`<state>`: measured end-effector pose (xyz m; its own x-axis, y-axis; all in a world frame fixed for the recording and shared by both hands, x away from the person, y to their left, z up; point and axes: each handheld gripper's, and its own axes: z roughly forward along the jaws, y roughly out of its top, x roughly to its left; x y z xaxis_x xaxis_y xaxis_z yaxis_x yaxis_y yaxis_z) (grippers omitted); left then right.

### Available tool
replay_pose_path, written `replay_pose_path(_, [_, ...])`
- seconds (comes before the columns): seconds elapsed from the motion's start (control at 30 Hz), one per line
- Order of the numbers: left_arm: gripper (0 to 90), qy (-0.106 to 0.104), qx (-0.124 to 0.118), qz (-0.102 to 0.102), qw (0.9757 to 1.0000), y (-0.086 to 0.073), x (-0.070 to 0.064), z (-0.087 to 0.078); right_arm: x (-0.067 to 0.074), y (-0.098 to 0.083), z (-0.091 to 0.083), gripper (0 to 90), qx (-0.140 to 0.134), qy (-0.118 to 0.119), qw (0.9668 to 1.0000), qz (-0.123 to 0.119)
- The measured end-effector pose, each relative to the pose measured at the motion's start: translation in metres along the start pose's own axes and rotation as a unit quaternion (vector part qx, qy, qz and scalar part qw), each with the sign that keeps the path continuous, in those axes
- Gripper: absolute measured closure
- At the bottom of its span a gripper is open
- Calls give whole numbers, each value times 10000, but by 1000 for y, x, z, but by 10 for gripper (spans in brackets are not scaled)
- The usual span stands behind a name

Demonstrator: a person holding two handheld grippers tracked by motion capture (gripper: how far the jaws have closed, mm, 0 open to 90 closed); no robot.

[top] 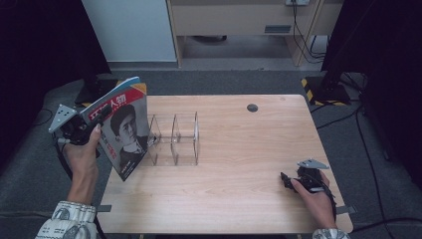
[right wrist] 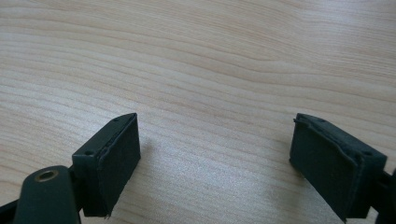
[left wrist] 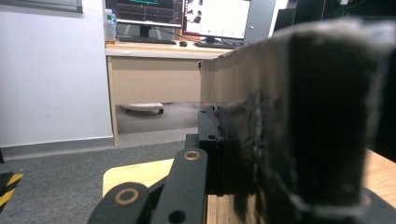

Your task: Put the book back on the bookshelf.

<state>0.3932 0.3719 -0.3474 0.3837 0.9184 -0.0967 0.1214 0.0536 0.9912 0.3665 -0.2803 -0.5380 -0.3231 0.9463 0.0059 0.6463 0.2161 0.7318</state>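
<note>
A magazine (top: 124, 127) with a portrait and red title bar on its cover hangs tilted above the table's left edge. My left gripper (top: 94, 122) is shut on it near its spine side. In the left gripper view the magazine's page edge (left wrist: 299, 126) looms close against my left jaw pad. A clear acrylic divider rack (top: 175, 139) stands on the wooden table (top: 239, 149) just right of the magazine. My right gripper (top: 288, 181) rests low at the table's front right, open, with bare wood between its pads (right wrist: 114, 163).
A dark round grommet (top: 252, 107) sits near the table's back edge. Cables run over the grey carpet at the right. A desk with monitors (left wrist: 187, 18) and a white cabinet (top: 129, 30) stand beyond the table.
</note>
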Motion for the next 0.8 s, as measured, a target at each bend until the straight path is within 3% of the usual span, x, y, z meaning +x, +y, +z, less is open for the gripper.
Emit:
replay_pose_path(0.4, [866, -13, -154, 14, 9999, -17, 0, 3, 0, 0, 0, 162, 0, 0, 10000, -2])
replay_pose_path(0.8, [867, -36, -358, -92, 9993, -19, -1, 3, 0, 0, 0, 162, 10, 7, 10000, -6])
